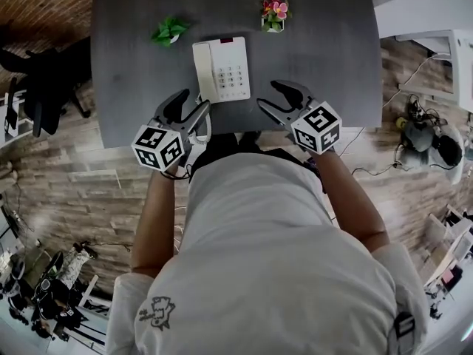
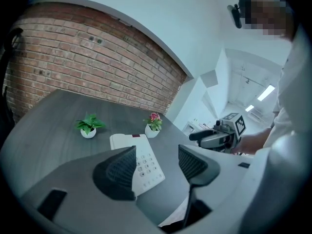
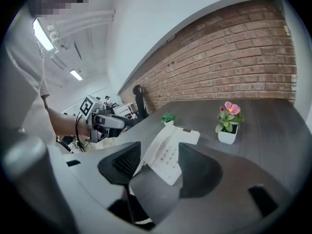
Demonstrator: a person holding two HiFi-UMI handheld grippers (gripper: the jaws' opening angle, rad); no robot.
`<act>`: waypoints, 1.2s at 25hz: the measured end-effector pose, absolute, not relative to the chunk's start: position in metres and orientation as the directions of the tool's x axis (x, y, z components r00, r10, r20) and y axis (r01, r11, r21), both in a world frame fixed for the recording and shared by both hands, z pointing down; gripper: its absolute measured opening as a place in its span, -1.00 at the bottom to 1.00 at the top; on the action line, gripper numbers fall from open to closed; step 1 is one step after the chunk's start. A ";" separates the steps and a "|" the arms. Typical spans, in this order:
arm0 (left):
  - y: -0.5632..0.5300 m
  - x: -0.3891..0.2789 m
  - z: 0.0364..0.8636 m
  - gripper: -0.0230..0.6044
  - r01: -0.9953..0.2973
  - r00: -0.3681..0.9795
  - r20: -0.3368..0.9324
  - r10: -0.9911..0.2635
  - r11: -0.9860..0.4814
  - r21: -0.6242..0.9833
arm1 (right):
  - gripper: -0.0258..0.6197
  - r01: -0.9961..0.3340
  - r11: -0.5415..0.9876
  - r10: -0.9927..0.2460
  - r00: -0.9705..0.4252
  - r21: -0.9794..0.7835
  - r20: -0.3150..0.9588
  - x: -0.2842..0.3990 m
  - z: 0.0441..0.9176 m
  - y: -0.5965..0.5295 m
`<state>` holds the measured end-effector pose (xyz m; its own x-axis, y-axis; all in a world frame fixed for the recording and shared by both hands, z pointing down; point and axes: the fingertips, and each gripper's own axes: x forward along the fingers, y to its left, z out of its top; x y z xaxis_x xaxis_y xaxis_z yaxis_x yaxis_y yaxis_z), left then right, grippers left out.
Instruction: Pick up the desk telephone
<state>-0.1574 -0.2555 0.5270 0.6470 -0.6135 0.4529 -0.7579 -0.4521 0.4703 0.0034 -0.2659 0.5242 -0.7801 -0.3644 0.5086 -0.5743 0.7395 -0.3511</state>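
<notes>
The desk telephone (image 1: 222,69) is seen lying flat on the grey table (image 1: 133,65), near its front edge, with a green plant (image 1: 169,30) and a pink-flowered plant (image 1: 275,11) set behind it. The left gripper (image 1: 192,102) and right gripper (image 1: 268,95) are held just beside its near end, one at each side. Both have jaws spread, with nothing pinched.

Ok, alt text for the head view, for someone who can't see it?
A white desk telephone lies on a grey desk, with the person's left gripper and right gripper near its front corners, both open and holding nothing. A green plant and a pink-flowered plant in small pots stand beyond it.
</notes>
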 end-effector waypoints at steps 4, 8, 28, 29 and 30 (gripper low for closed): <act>-0.269 -0.159 0.544 -0.02 -0.740 0.671 0.467 -0.576 -0.475 0.477 | -0.20 -0.575 0.731 -0.348 -0.777 -0.367 0.525 -0.005 0.541 -0.282; -0.282 -0.166 0.562 -0.02 -0.737 0.674 0.484 -0.559 -0.460 0.496 | -0.20 -0.575 0.722 -0.322 -0.772 -0.385 0.548 -0.013 0.565 -0.295; -0.306 -0.166 0.662 0.03 -0.614 0.784 0.472 -0.404 -0.384 0.690 | -0.42 -0.559 0.541 -0.140 -0.797 -0.629 0.587 -0.020 0.679 -0.318; -0.306 -0.165 0.663 0.03 -0.604 0.790 0.466 -0.398 -0.381 0.700 | -0.44 -0.560 0.540 -0.135 -0.795 -0.629 0.592 -0.020 0.682 -0.318; -0.308 -0.164 0.664 0.03 -0.597 0.795 0.461 -0.394 -0.379 0.707 | -0.46 -0.561 0.539 -0.129 -0.792 -0.628 0.597 -0.019 0.684 -0.318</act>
